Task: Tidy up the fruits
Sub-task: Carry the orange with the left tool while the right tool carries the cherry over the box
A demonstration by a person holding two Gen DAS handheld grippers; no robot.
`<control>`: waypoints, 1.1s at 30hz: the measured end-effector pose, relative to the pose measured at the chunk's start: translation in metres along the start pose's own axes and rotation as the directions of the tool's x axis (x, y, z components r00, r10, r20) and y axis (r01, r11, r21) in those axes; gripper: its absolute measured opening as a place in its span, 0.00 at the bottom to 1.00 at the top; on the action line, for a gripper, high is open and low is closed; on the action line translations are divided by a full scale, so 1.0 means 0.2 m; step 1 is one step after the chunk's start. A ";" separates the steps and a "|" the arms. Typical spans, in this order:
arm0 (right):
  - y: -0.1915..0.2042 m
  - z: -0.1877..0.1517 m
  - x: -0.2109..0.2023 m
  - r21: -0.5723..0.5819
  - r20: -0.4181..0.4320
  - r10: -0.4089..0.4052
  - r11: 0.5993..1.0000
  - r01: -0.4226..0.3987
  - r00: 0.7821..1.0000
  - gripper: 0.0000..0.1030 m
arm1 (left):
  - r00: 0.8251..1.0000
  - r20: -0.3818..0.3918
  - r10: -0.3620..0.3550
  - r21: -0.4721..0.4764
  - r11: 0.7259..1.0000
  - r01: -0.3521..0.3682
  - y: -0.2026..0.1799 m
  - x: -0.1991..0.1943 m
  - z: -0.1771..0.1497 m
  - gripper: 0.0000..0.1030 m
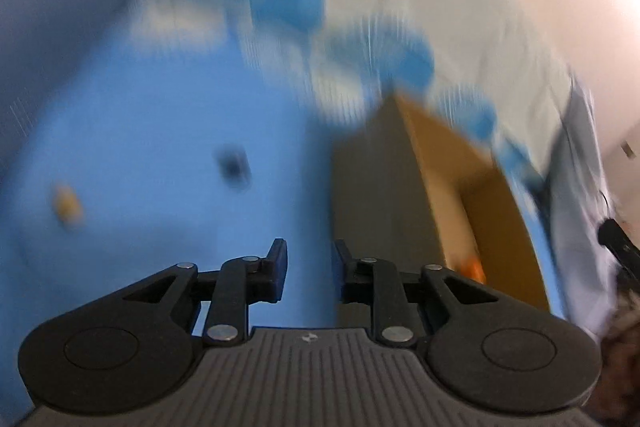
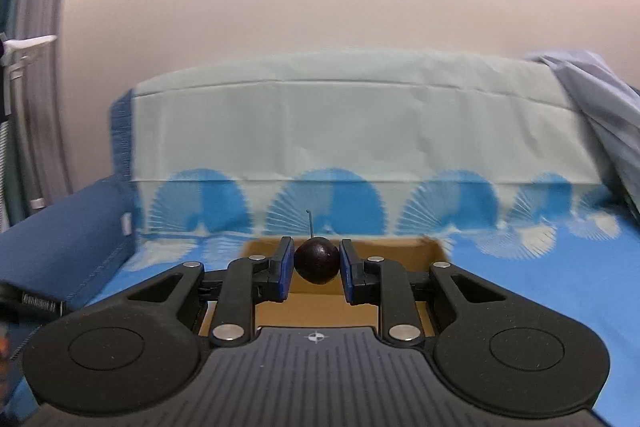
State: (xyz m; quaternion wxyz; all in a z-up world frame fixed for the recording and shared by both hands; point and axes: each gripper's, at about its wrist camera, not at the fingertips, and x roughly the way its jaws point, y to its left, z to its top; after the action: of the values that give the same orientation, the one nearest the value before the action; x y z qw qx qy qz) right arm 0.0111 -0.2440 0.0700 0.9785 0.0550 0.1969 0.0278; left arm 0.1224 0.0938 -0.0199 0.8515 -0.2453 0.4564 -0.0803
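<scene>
My right gripper [image 2: 317, 261] is shut on a dark cherry [image 2: 317, 262] with a thin stem and holds it above an open cardboard box [image 2: 434, 251] on the blue patterned cloth [image 2: 540, 279]. My left gripper [image 1: 310, 267] is open and empty above the blue cloth [image 1: 160, 155], just left of the cardboard box [image 1: 452, 179]. That view is blurred by motion. A small dark fruit [image 1: 234, 165] and a small tan fruit [image 1: 66, 205] lie on the cloth to the left. Something orange [image 1: 472, 267] shows inside the box.
A cloth-covered pillow or bolster [image 2: 340, 123] lies behind the box against a pale wall. A dark blue cushion [image 2: 72, 227] is at the left, and a grey-blue fabric [image 2: 600, 107] at the right.
</scene>
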 end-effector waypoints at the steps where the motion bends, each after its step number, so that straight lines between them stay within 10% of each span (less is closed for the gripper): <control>1: -0.04 -0.04 0.00 0.017 -0.011 -0.010 1.000 0.010 1.000 0.25 | 0.997 -0.072 -0.006 0.005 1.000 0.006 -0.01 0.06 -0.01 0.32; 7: -0.13 -0.12 -0.01 0.027 -0.041 -0.038 0.999 0.039 0.998 0.25 | 0.937 -0.337 0.094 0.088 0.994 -0.068 -0.11 0.18 -0.22 0.54; 15: -0.27 -0.12 -0.06 0.061 -0.025 -0.042 0.997 0.044 0.999 0.25 | 0.886 -0.344 0.310 0.370 0.912 -0.175 -0.25 0.18 -0.65 0.42; 24: -0.32 -0.13 -0.08 0.102 -0.024 -0.041 0.994 0.044 0.999 0.25 | 0.918 -0.247 0.309 0.347 0.913 -0.214 -0.20 0.10 -0.62 0.42; 33: -0.26 -0.14 -0.04 0.060 -0.059 -0.029 0.998 0.032 0.998 0.25 | 0.957 0.096 0.274 0.265 0.920 -0.289 -0.27 -0.11 -0.45 0.42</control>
State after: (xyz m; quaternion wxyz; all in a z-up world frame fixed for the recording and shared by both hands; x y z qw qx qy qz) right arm -0.0049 -0.2935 0.0409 0.9706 0.0810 0.2267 0.0083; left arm 0.0421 0.0240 -0.0193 0.8926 -0.0580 0.4469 -0.0131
